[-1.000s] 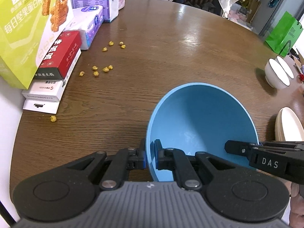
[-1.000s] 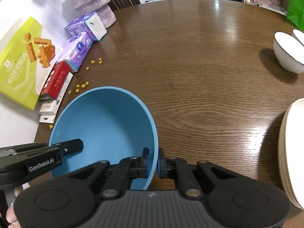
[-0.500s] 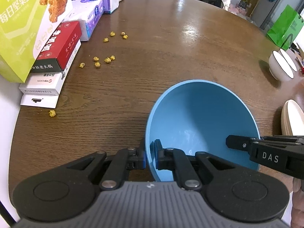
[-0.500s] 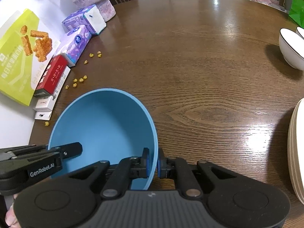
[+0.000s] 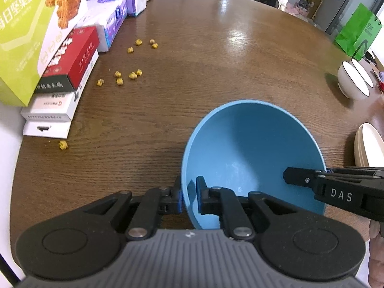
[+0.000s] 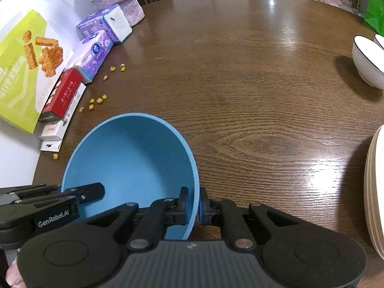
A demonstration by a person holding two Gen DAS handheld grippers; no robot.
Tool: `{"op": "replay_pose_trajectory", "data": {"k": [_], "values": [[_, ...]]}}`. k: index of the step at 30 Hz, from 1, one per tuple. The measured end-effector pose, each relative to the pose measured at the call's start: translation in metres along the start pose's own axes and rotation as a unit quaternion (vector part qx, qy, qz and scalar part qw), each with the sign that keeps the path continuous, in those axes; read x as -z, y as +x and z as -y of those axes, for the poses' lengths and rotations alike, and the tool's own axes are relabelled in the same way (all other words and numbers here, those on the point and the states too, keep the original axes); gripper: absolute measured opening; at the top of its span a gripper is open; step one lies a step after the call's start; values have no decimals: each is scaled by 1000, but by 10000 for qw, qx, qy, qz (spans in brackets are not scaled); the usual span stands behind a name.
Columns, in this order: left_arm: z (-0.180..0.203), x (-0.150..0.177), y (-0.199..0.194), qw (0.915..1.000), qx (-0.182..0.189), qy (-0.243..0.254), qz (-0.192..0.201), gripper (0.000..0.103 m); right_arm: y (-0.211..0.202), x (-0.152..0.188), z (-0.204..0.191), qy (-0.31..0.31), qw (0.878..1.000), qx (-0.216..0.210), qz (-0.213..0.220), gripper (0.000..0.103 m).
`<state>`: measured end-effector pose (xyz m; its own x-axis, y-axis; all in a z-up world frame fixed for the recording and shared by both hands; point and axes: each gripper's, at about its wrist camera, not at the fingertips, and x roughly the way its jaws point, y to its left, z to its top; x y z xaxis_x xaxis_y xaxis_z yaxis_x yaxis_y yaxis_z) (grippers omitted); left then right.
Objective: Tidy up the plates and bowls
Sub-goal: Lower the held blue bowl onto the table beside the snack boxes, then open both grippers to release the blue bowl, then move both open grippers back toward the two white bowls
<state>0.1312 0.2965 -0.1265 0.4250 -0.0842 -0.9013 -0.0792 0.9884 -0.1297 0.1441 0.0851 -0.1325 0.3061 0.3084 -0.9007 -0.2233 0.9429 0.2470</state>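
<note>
Left wrist view: smooth matte blue bowl (image 5: pixel 252 153) on grained round wooden table (image 5: pixel 216 72), its rim pinched by left gripper (image 5: pixel 188 198), yellow crumbs (image 5: pixel 124 76) beside stacked boxes (image 5: pixel 62 72), green bag (image 5: pixel 357 36) seen only here; right wrist view: opposite rim clamped by right gripper (image 6: pixel 193 205), stacked cream plates (image 6: pixel 374 192) and white bowl (image 6: pixel 367 64) clearer.

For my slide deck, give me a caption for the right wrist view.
Both grippers, right gripper and left gripper, pinch opposite rims of a blue bowl over the wooden table.
</note>
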Motion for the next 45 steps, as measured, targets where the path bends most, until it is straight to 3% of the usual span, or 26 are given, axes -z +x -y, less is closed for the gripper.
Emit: {"op": "replay_pose_trajectory", "data": {"k": [1,3,4,6,8,14,18,21,34,45], "values": [[0,-1,-2,10000,4,4,37,15,-2,0,0,7,10000,-16,15,12],[-1,-2,-9,9999,-16,-5,149,39,-6,0,0,4,10000,-38,78,15],[-1,-3,-12,9998,-36,-5,216,44,-8,-1,0,-6,9999,-26,108,19],[-1,-4,-19,9995,-29,-12,308,48,-14,-2,1,-10,9998,-31,185,43],[-1,-4,-25,9993,-27,-30,378,56,-21,-1,3,-25,9996,-19,280,54],[-1,-6,-45,9974,-3,10,724,84,-41,1,10,6,9984,53,562,83],[3,-7,-60,9951,86,61,985,102,-53,3,18,54,9970,142,756,93],[10,-9,-71,9930,206,118,1156,103,-63,5,21,69,9957,235,888,103],[51,-10,-87,9880,354,241,1483,103,-110,19,56,170,9898,362,1369,103],[123,-9,-93,9851,433,273,1641,103,-149,21,124,256,9853,529,1604,103]]}}
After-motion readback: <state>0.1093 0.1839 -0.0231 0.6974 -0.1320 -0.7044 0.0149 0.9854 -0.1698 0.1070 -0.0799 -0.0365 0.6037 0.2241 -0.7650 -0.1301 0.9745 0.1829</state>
